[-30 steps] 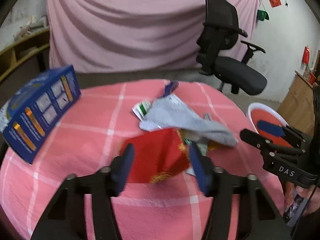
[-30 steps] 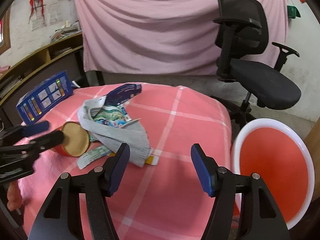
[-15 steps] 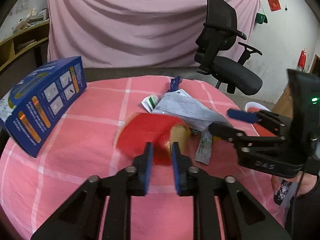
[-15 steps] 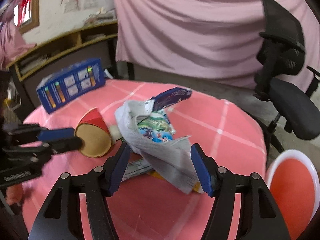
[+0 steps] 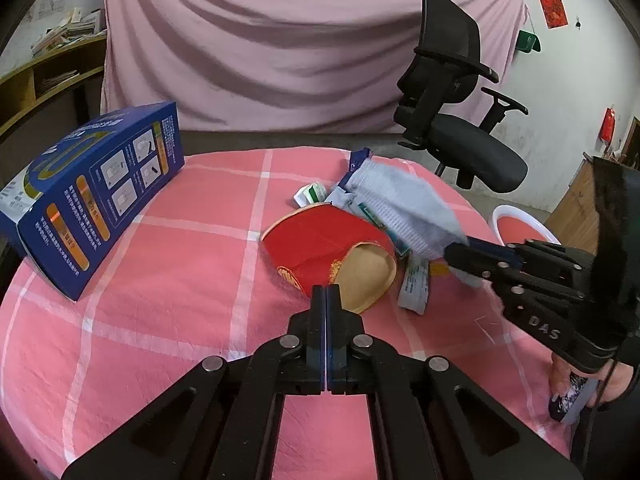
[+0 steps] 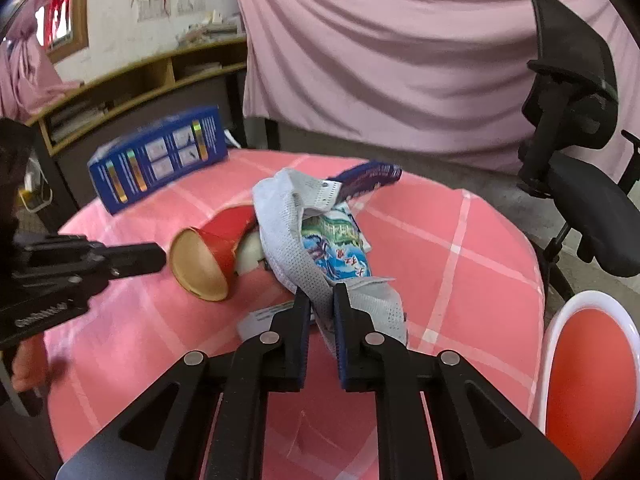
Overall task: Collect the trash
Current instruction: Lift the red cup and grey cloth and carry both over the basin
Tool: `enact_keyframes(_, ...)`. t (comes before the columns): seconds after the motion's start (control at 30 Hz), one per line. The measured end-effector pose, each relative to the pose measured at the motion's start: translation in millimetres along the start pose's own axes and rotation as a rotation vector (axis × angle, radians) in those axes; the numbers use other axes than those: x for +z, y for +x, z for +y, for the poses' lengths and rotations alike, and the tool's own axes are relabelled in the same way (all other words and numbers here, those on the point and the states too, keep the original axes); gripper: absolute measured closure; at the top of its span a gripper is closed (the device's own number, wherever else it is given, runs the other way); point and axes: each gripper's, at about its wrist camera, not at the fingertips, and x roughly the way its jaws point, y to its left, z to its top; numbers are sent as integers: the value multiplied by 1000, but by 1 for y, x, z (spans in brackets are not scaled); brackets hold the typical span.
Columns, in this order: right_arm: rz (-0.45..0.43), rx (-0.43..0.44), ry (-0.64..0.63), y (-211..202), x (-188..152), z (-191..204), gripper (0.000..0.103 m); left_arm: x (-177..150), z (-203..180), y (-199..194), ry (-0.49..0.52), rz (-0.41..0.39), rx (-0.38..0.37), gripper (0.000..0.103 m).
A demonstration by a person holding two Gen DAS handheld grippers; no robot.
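Note:
A red paper cup [image 5: 320, 244] lies on its side on the pink checked tablecloth [image 5: 160, 320], its open mouth [image 6: 198, 266] facing my left gripper. My left gripper [image 5: 327, 292] is shut on the cup's rim. A grey cloth [image 6: 288, 232] drapes over snack wrappers [image 6: 340, 248] beside the cup. My right gripper [image 6: 322, 298] is shut on the cloth's lower fold; it also shows in the left wrist view [image 5: 476, 254]. A blue-purple wrapper [image 6: 368, 174] sticks out behind the pile.
A blue carton [image 5: 88, 196] stands at the table's left. A white-rimmed red bin [image 6: 592, 380] sits off the table's right edge. A black office chair [image 5: 452, 120] stands behind, with wooden shelves [image 6: 140, 80] at the far left.
Both grippers went from open to shut: the left closed on the red cup's rim, the right moved left over the pile and closed on the grey cloth.

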Motion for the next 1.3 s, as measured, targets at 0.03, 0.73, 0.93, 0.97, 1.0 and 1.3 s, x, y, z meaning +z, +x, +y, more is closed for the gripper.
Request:
enact_keyframes(0.03, -14, -3, 3, -3, -1, 0, 95, -1, 0, -1, 0, -2, -6, 103)
enact_keyframes(0.73, -79, -42, 126, -17, -6, -27, 95, 9, 3, 26, -148, 72, -36, 65)
enact_keyframes(0.93, -75, -38, 121, -17, -7, -27, 95, 10, 11, 31, -198, 97, -35, 97)
enact_keyframes(0.97, -74, -38, 119, -17, -7, -26, 95, 10, 12, 31, -205, 96, -34, 98)
enact_keyframes(1.0, -74, -37, 118, -17, -7, -26, 95, 10, 13, 31, -209, 97, -32, 100)
enact_keyframes(1.3, -86, -49, 105, -20, -8, -23, 95, 11, 13, 23, -215, 64, -25, 103)
